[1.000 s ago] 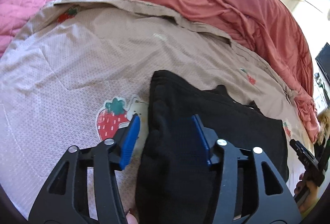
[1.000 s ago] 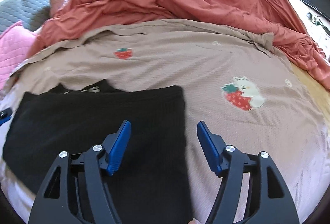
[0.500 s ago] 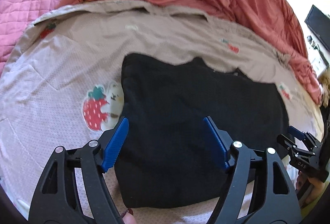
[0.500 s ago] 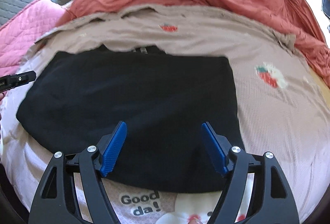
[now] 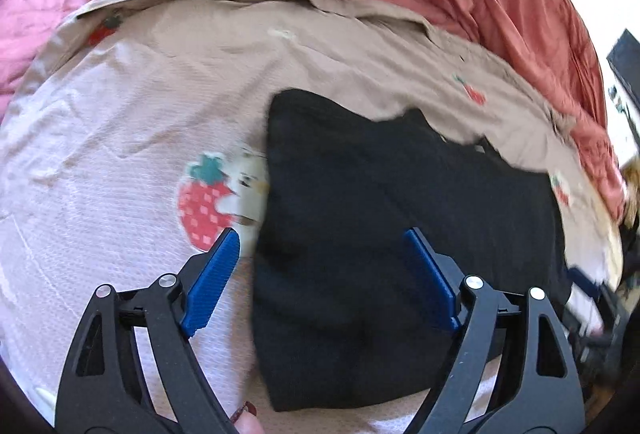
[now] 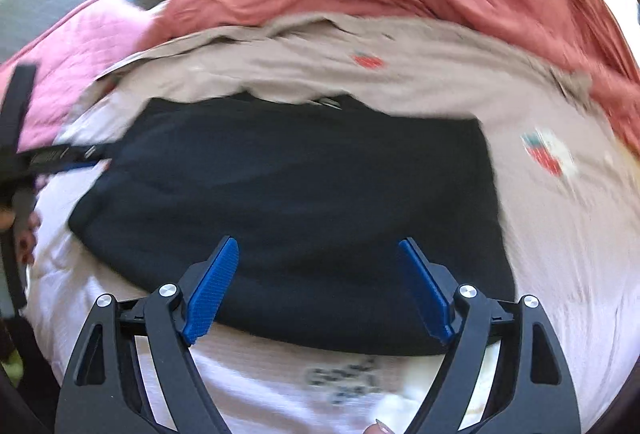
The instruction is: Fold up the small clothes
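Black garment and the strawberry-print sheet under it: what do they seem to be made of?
The black garment looks like soft matte knit, maybe fleece or jersey: it shows no sheen and lies flat with soft, rounded edges. The strawberry-print sheet looks like thin woven cotton, perhaps seersucker: a fine puckered grid and light creases show in the left wrist view.

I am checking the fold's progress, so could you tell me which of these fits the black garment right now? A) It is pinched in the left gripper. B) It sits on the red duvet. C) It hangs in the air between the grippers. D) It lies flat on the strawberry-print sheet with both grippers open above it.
D: the black garment lies flat on the strawberry-print sheet, and both the left gripper and the right gripper stand open with nothing between their pads.
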Tool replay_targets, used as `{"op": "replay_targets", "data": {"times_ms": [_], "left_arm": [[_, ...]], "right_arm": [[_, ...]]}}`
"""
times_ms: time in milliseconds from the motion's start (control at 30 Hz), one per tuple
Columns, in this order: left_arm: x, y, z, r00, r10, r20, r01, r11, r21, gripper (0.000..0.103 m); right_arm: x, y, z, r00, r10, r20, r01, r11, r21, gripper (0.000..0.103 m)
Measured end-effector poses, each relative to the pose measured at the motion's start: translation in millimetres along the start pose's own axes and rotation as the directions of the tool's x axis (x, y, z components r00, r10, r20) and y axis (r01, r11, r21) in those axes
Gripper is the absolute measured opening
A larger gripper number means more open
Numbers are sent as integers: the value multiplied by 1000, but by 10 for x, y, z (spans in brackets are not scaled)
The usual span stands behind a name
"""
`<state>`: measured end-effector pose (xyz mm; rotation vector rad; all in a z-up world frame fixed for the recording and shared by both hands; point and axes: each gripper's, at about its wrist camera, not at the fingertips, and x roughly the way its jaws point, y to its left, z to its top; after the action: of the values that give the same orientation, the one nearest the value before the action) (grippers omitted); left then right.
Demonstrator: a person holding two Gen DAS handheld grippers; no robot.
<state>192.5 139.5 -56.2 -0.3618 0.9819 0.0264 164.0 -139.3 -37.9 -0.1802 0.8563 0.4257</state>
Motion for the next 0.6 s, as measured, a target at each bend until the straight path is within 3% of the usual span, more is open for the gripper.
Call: {"op": "replay_targets", "data": {"times_ms": [133,333,500,600], "left_arm": [[-70,253,114,1000,5,17,-3,996,-88,76],[-168,540,205,999,1,36,6,983,-185,76],[-141,675,223,1000,-7,29,14,974,-227,76],[-90,716,238,1000,-13,20,17,970,-244,76]], "right_arm": [[-3,551,88,999,44,33,-38,985,-167,87],[134,1310,25,992,130,9,-116,917,-381,87],[356,1704,-85,994,106,-15,-101,875,-474,87],[509,1831,-160,999,50,-15,-50,851,-522,87]]}}
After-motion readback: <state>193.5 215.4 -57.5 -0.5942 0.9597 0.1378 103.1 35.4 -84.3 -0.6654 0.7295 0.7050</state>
